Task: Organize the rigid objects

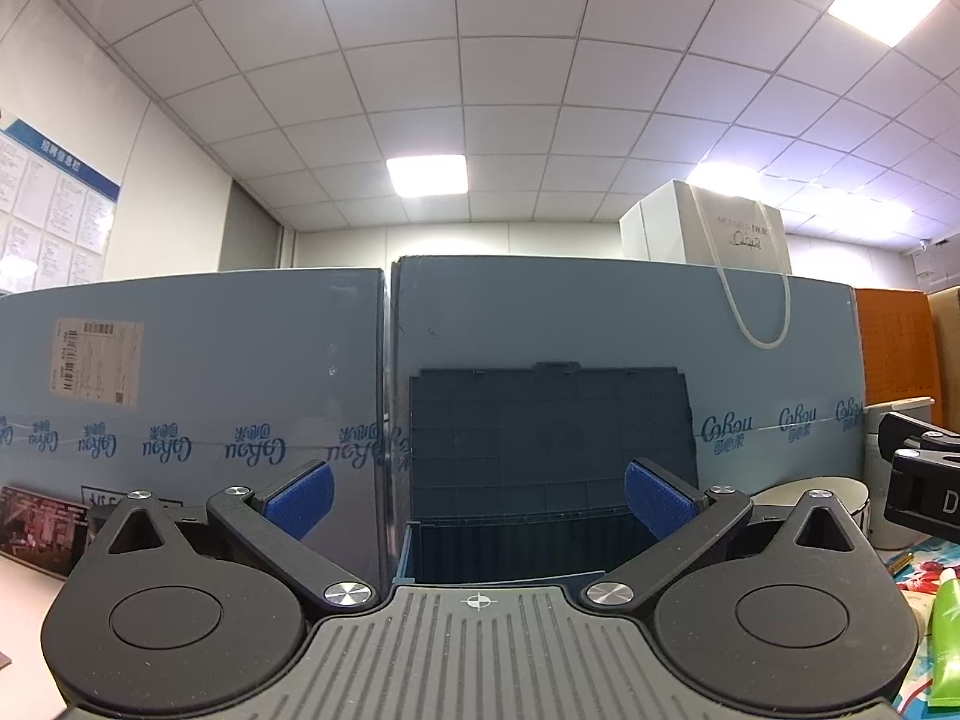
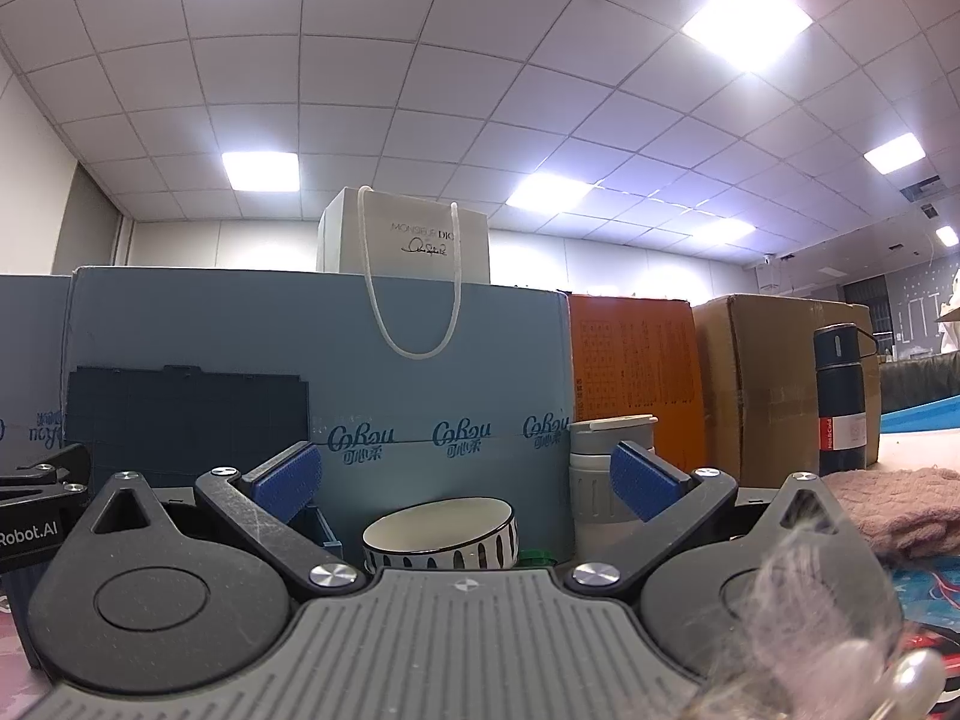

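My left gripper [image 1: 478,495] is open and empty, facing a dark blue storage box [image 1: 516,546] whose lid [image 1: 549,438] stands open against the cartons. My right gripper [image 2: 462,483] is open and empty, just behind a white bowl with black stripes [image 2: 441,531]. The bowl also shows in the left wrist view [image 1: 810,495]. A grey-white cup with a lid [image 2: 600,468] stands behind my right gripper's right finger. A dark blue thermos [image 2: 843,396] stands further right. A green tube [image 1: 948,636] lies at the right edge of the left wrist view.
Large blue-grey cartons [image 2: 420,372] form a wall behind the desk, with a white gift bag [image 2: 408,240] on top. An orange box [image 2: 636,372] and a brown carton [image 2: 762,372] stand to the right. A pink knitted cloth [image 2: 900,510] lies at right.
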